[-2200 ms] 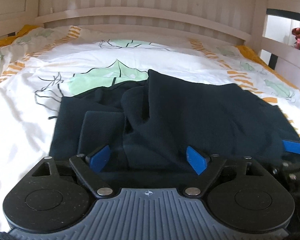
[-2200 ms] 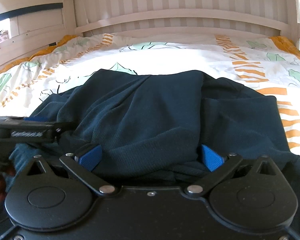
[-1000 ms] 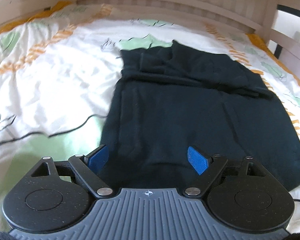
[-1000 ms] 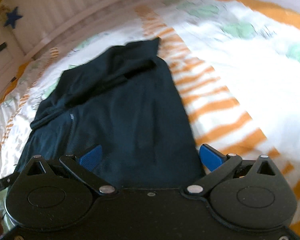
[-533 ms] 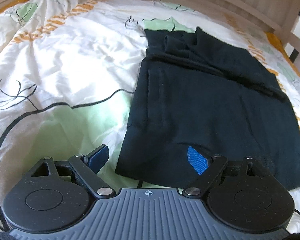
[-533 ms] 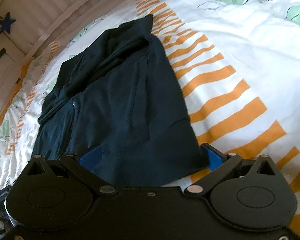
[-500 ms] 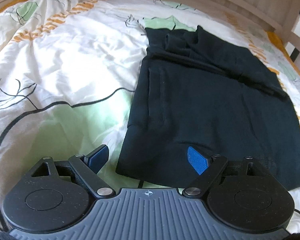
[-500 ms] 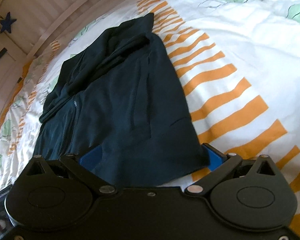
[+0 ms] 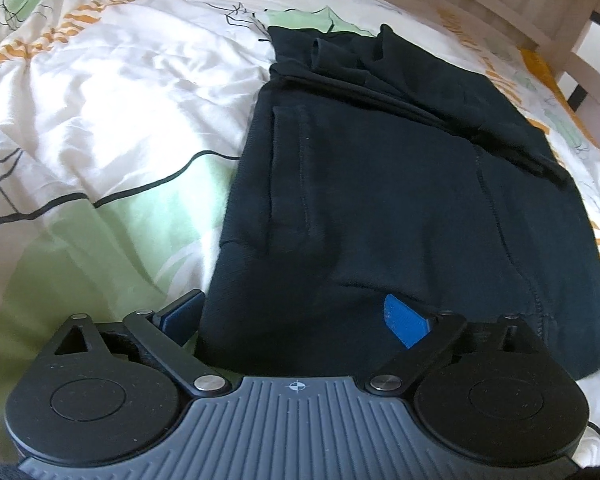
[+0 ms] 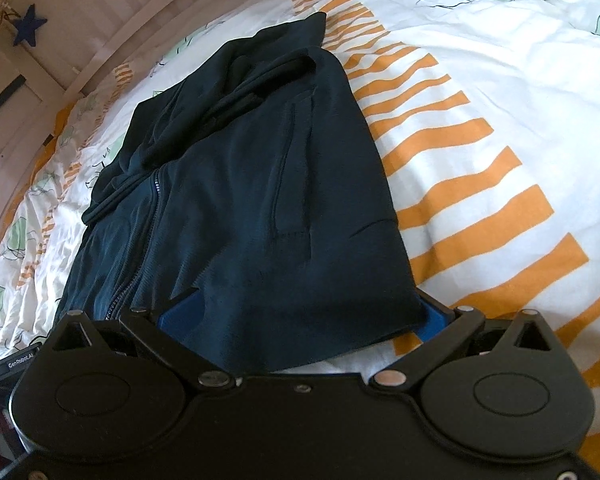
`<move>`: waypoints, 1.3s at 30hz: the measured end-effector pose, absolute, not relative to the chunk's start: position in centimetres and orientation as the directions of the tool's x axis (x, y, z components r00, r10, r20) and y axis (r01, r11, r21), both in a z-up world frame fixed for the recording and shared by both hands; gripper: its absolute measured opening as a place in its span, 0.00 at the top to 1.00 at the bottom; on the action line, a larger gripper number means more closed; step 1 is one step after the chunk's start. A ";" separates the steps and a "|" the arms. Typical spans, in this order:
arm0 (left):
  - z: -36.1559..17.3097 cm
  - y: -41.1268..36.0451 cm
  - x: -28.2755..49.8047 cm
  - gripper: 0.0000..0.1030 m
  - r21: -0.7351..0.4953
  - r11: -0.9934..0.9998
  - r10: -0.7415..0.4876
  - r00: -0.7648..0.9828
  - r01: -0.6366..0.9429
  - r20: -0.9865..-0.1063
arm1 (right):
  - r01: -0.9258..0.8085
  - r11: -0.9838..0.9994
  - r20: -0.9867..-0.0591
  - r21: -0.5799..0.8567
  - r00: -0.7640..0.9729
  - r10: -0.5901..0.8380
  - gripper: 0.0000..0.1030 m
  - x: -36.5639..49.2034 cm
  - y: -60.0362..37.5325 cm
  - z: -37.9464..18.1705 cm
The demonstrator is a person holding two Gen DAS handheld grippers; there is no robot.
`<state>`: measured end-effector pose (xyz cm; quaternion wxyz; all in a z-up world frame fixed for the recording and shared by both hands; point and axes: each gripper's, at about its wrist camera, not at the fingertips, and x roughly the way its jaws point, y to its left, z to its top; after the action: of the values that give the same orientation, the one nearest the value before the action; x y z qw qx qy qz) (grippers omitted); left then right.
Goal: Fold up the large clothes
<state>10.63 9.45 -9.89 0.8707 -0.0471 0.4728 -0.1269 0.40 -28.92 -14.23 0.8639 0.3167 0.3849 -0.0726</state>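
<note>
Dark navy zip jacket [image 9: 380,184] lies flat on the bed's duvet [image 9: 112,112], collar end toward the headboard [image 10: 112,36], hem end nearest both cameras.

Hidden or unclear:
- Hem edge runs under both gripper bodies; its near corners are cut off in both wrist views.
- Left hand-held gripper [image 9: 296,320]: fingers spread wide, hem lying between them. Whether the pads touch cloth cannot be told; the left pad [image 9: 182,314] sits just off the jacket's side edge, over the duvet.
- Right hand-held gripper [image 10: 300,316]: fingers also spread wide. Both blue pads are mostly covered by the jacket's hem, so contact is not readable.
- Sleeves bunched at the collar end; their layout is hard to make out.
- Zipper [image 10: 148,216] shows only in the right wrist view.
- A labelled black part of the other gripper is cut off at the lower left of the right wrist view.

Against half a second ago: the jacket's shape is unchanged, but it fills more of each view and the hem now reaches between both sets of fingers. Neither finger gap has altered.
</note>
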 end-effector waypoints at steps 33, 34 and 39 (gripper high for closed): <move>-5.0 12.0 10.3 0.88 -0.503 0.860 -0.424 0.668 0.086 -0.612 | 0.304 0.647 -0.530 0.699 0.828 0.184 0.82 -0.7 -30.6 -11.0; -4.4 12.1 10.6 0.88 -0.512 0.854 -0.428 0.681 0.090 -0.594 | 0.290 0.651 -0.516 0.701 0.837 0.183 0.82 -0.4 -30.7 -10.5; -1.1 12.0 13.9 0.88 -0.568 0.812 -0.468 0.726 0.130 -0.503 | 0.214 0.674 -0.437 0.707 0.882 0.178 0.82 2.3 -31.8 -7.2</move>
<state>13.93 11.95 -1.11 0.8930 -0.2563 0.3297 -0.1676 2.32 -31.75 -7.15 0.8821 0.4034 0.2431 -0.0104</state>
